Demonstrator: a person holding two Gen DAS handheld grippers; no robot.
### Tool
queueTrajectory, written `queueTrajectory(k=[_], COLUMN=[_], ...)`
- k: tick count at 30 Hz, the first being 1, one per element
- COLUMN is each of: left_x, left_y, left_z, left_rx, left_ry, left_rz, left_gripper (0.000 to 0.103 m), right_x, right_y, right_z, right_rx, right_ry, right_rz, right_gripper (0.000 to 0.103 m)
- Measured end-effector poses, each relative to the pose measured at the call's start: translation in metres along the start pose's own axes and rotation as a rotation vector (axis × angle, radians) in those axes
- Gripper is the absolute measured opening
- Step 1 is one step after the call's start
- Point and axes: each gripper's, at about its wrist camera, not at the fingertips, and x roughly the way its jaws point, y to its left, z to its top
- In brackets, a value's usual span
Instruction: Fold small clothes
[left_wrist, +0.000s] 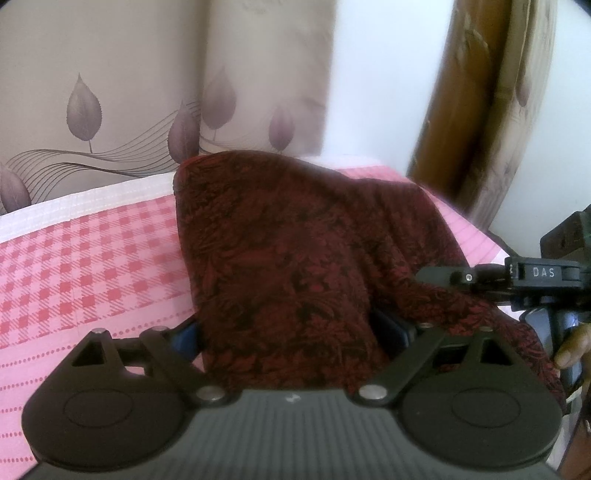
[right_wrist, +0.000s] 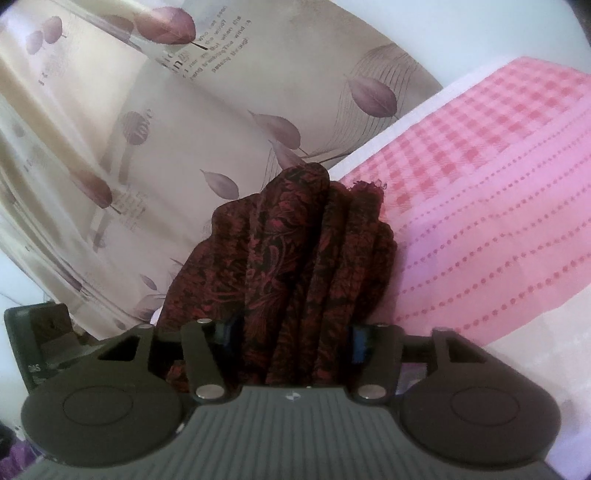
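Nearest, the dark red patterned cloth is seen bunched between the right gripper, fingers apart around it, grip can't be told. Same for the left gripper. "DAS" is printed on the right tool. Behind, the pink checked bed, then a leaf curtain lettered "love".

The dark red cloth looks soft, woven and matt. The pink checked sheet is matt cotton. At twelve o'clock, the leafy curtain shines like satin. At two o'clock, the brown wooden post is glossy.
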Motion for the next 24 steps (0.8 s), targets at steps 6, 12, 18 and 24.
queueTrajectory(k=[6, 12, 18, 24], left_x=[0.0, -0.004, -0.012, -0.026], left_y=[0.001, -0.004, -0.003, -0.002], left_z=[0.0, -0.004, -0.006, -0.009], left_rx=[-0.003, 0.018, 0.023, 0.037], left_ry=[0.001, -0.035, -0.035, -0.049], left_rz=[-0.001, 0.017, 0.02, 0.052], left_gripper=[0.093, 0.089, 0.088, 0.087], right_x=[0.001, -0.002, -0.009, -0.012], right_y=[0.0, 0.004, 0.009, 0.022], right_z=[-0.001, -0.003, -0.01, -0.015], right_rx=[-0.012, -0.013, 0.029, 0.029], right_ry=[0.019, 0.002, -0.037, -0.05], right_rz=[0.006, 0.016, 0.039, 0.05], right_gripper=[0.063, 0.048, 0.047, 0.047])
